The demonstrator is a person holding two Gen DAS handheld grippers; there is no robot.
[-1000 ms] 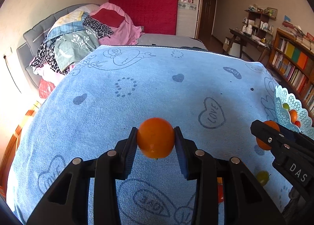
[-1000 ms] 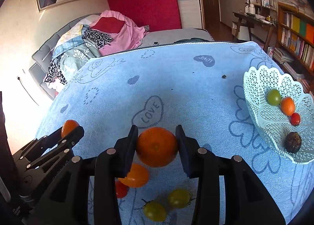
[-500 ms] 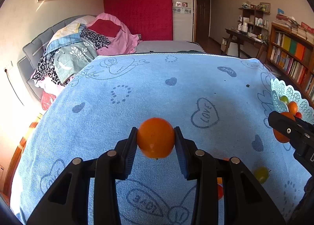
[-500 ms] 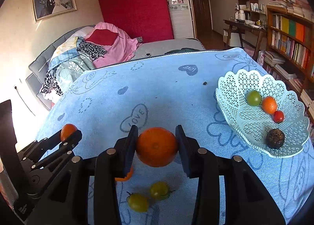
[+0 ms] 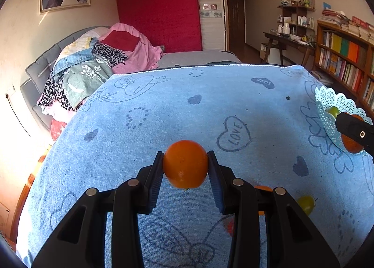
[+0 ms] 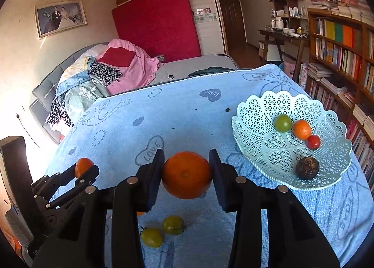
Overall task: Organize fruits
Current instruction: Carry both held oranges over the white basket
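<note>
The left gripper (image 5: 185, 167) is clamped on a small orange (image 5: 185, 164), held above the blue towel (image 5: 163, 108) that covers the table. The right gripper (image 6: 186, 175) is clamped on a larger orange (image 6: 187, 175), also clear of the towel, near the basket (image 6: 327, 122) by the table's right edge. 2 green tomatoes (image 6: 173, 225) lie on the towel below it.
</note>
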